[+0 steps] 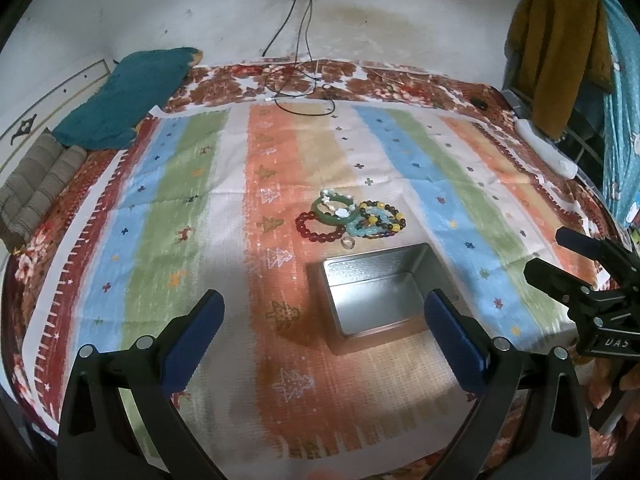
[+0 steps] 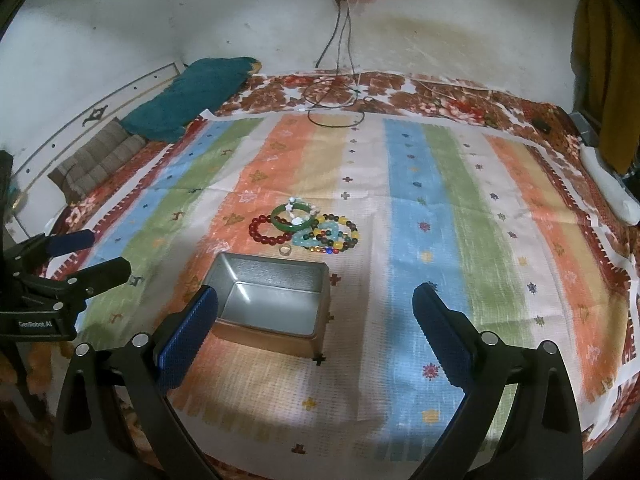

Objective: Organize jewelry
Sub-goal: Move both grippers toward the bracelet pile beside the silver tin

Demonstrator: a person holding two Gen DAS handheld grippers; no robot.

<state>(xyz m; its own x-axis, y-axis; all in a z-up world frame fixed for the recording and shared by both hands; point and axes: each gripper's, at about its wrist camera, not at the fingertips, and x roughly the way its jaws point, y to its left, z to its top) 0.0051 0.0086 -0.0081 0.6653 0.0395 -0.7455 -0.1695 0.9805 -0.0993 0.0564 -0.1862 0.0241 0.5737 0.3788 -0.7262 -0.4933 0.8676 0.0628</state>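
Jewelry pile (image 2: 306, 228) heaped on bed's striped cloth (image 2: 440, 208) just beyond empty tin (image 2: 272, 300); left tool (image 1: 320, 332), right tool (image 2: 316, 328) both released, unladen; sorting unstarted, first pick probably pending.

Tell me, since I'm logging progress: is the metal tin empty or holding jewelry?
Empty: the metal tin shows only bare floor, and the bracelets lie on the cloth beyond it.

Bed (image 2: 460, 100): striped cloth (image 2: 440, 200), metal tin (image 2: 272, 276), bracelets (image 2: 304, 228), ring (image 2: 285, 250).
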